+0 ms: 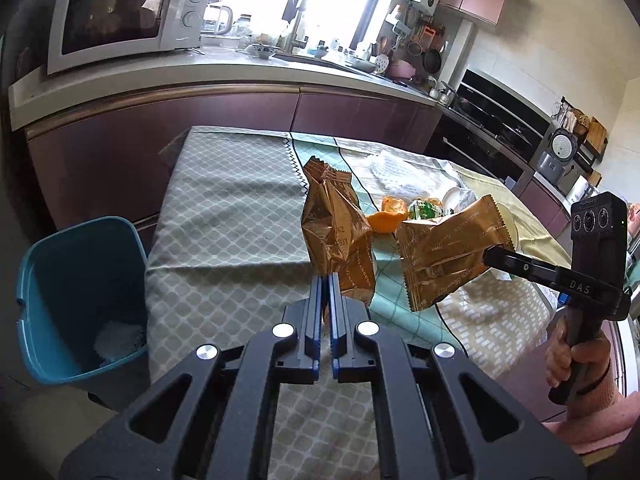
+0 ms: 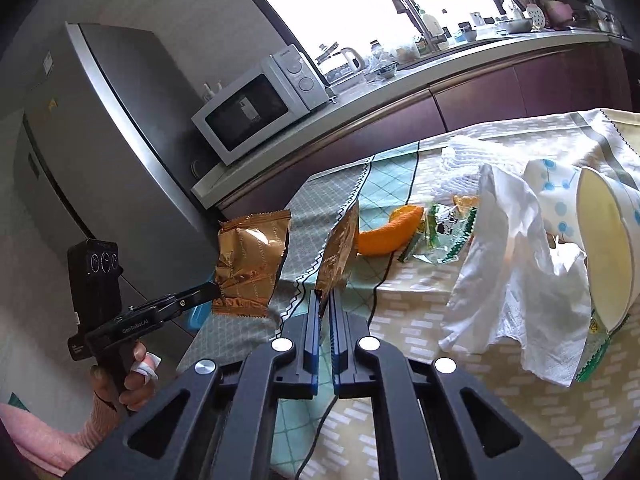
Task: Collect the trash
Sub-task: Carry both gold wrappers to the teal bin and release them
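Nearest the left wrist camera, the left hand-held gripper (image 1: pixel 325 280) has its two fingers pressed nearly together on the bottom edge of a golden wrapper (image 1: pixel 338 232), which stands up crumpled above the surface (image 1: pixel 224 216). Seen from the right wrist view, that same left hand-held gripper (image 2: pixel 212 290) reaches in from the left and holds its wrapper (image 2: pixel 250 264) in the air, beyond the edge of the cloth-covered surface (image 2: pixel 440 360).

Close to the right wrist camera, the right hand-held gripper (image 2: pixel 325 296) pinches a second golden wrapper (image 2: pixel 340 252) by its lower edge — this one is seen edge-on and upright. In the left view the right hand-held gripper (image 1: pixel 490 258) comes in from the right with that second wrapper (image 1: pixel 448 252) lifted clear of the cloth.

Still lying on the surface are an orange peel (image 2: pixel 386 232), a green and white torn packet (image 2: pixel 444 232), a crumpled white tissue (image 2: pixel 508 264) and a paper cup (image 2: pixel 608 248) tipped on its side, with the tissue draped against the cup. A blue bin (image 1: pixel 80 304) stands on the floor just beside the surface's left edge — something white lies at its bottom. A microwave (image 1: pixel 124 16) sits on the kitchen counter behind.
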The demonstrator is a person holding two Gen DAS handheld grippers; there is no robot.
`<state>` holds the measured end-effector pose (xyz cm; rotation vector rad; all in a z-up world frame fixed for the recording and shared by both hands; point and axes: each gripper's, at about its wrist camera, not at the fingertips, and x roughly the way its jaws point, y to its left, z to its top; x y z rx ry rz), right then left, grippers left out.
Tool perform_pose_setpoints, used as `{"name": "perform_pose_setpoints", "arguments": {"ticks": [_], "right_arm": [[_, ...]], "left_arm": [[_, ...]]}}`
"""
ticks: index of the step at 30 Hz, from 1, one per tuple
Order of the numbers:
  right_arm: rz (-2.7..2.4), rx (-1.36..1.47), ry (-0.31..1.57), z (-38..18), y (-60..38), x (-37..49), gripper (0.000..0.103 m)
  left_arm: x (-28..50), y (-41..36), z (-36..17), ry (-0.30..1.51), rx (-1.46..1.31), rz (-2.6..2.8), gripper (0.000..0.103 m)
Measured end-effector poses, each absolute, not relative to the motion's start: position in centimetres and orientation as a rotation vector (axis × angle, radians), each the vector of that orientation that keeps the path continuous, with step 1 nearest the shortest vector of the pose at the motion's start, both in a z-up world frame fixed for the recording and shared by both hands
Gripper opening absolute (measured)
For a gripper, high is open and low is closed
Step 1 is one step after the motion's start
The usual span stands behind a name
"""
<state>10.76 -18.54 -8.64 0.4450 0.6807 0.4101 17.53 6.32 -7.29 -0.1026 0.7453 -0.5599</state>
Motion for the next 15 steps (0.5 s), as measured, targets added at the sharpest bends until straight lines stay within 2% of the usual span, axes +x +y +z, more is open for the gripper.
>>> {"name": "perform_pose_setpoints", "arguments": {"ticks": [15], "right_arm": [[0.579,0.382,0.646,-5.3,-13.2,13.7,0.002]], "left_arm": [[16.5,14.8,-4.6,0.666,-0.181,-0.4,0.004]]}}
